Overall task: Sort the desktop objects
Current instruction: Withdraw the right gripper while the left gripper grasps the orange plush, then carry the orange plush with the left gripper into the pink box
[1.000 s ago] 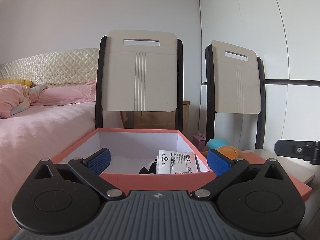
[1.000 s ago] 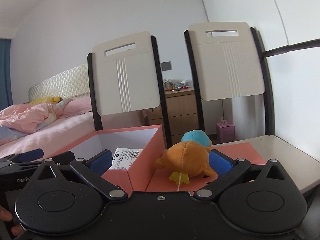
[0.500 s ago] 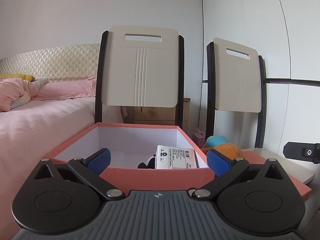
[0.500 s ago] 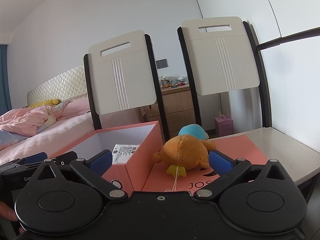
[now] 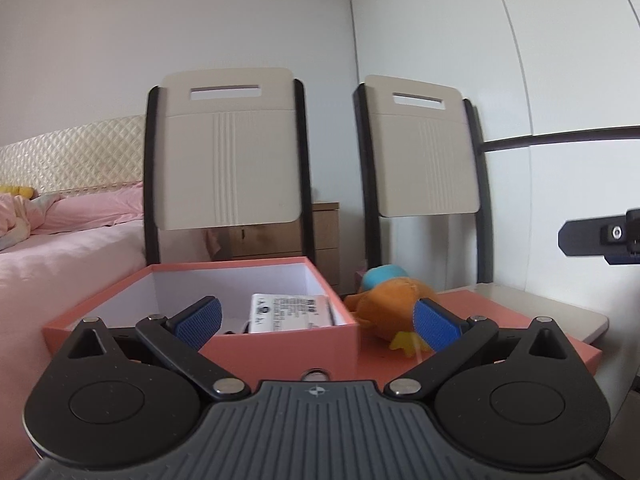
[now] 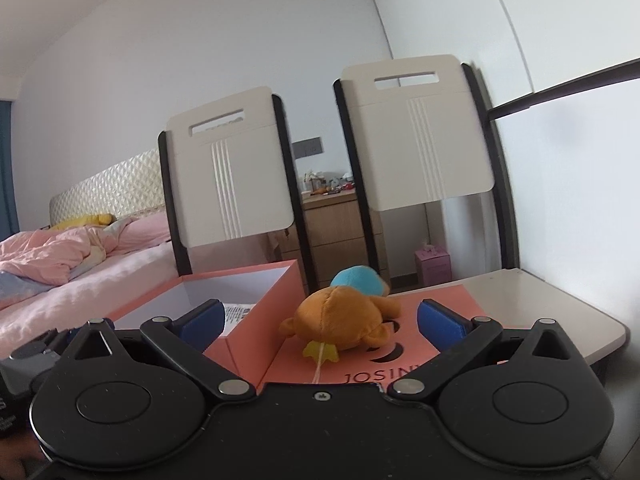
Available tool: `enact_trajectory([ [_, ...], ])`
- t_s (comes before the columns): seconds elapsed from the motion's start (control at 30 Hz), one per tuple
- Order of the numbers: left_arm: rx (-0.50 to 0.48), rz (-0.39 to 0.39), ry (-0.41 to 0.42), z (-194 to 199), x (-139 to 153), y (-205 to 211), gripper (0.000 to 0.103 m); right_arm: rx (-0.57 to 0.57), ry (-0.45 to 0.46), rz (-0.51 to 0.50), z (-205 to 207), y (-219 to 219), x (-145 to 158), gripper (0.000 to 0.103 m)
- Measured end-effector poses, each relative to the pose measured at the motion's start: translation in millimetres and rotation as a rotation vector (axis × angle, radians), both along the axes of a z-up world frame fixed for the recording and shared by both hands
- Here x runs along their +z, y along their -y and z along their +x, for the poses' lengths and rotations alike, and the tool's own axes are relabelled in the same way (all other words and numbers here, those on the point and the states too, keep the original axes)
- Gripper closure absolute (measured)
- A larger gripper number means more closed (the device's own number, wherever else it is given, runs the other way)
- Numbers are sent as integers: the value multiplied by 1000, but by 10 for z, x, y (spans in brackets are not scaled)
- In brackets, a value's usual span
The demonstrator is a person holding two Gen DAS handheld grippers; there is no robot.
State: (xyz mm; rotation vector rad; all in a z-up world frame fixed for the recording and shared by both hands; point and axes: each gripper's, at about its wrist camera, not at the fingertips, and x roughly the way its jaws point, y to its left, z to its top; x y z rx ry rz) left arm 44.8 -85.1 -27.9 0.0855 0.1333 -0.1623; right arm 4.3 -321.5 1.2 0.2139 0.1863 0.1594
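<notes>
An open salmon-pink box (image 5: 280,346) with a white inside holds a white labelled packet (image 5: 290,312) and something dark below it. The box also shows in the right wrist view (image 6: 264,312). To its right lies the flat pink lid (image 6: 436,320). On the lid lie an orange plush toy (image 6: 340,322) and a blue plush toy (image 6: 360,280) behind it; both show in the left wrist view (image 5: 390,310). My left gripper (image 5: 316,322) is open and empty in front of the box. My right gripper (image 6: 320,320) is open, with the orange plush just ahead between its fingers.
Two cream chair backs (image 5: 230,148) (image 6: 420,140) stand behind the small table (image 6: 560,312). A bed with pink covers (image 5: 60,256) is at left. A wooden drawer unit (image 6: 340,232) and a pink box on the floor (image 6: 434,264) are behind.
Both grippers have risen and pulled back a little, so more of the box, the lid and the plush toys shows. The left view has swung right. Both grippers stay open.
</notes>
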Motion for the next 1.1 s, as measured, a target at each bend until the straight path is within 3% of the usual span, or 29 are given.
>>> enact_trajectory([
  [0.2,-52,-45,-21,18,-56,372,0,-54,24,43,-205,320,14,1],
  [0.43,-108,18,-7,458,-153,1101,0,-131,-2,50,-369,672,-55,1],
  [0.73,16,67,-75,1439,-317,1449,0,-138,-64,48,-441,926,-163,1],
  [0.9,48,136,-202,1971,-356,1526,0,-129,-82,63,-477,1028,-198,1],
  [1.0,50,109,-282,2151,-383,1495,0,-115,-78,86,-496,1057,-199,1],
  [1.1,58,142,-352,2272,-425,1511,0,-98,-84,99,-482,1063,-203,1],
])
